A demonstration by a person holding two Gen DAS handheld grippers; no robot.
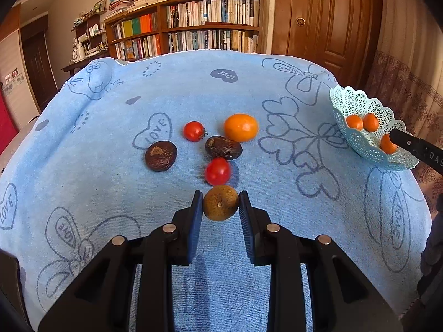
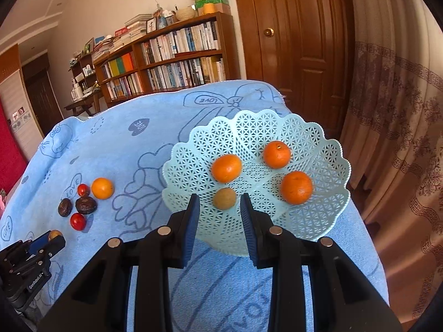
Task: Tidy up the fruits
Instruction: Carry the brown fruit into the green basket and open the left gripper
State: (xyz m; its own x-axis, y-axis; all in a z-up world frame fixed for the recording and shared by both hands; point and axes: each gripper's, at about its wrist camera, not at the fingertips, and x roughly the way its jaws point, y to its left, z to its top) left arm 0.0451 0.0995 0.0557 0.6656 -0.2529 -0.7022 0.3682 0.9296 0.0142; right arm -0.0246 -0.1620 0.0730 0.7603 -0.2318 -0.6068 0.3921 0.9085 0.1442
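The light blue terry towel [image 1: 116, 182] covering the table is printed with dark outlined hearts and bows, many reading "LOVE". In the right wrist view the left tongs' black body carries white lettering, "GenRobot.AI"; in the left wrist view the right tongs' finger shows the letters "DAS", cut off at the frame's edge.

The left tongs [image 1: 221, 206] are clenched on a round olive-brown fruit with a small pale stem scar [image 1: 220, 202], its sides touching both blue-lined pads, low over the towel. Just ahead of them lies a glossy red cherry tomato [image 1: 218, 171], then a wrinkled dark brown fruit [image 1: 223, 147], with a second red cherry tomato [image 1: 194, 131] and a smooth orange citrus [image 1: 241, 127] beyond; another dark brown fruit [image 1: 161, 155] sits ahead to the left.

The right tongs [image 2: 220, 213] are released, jaws apart above the near rim of a pale turquoise lattice plastic basket with scalloped edge [image 2: 249, 127]. Between their tips sits a small tan-brown round fruit [image 2: 224, 198], untouched; three orange citrus [image 2: 296, 187] lie further in. The basket stands near the towel's right edge; bare towel lies between it and the loose fruit.
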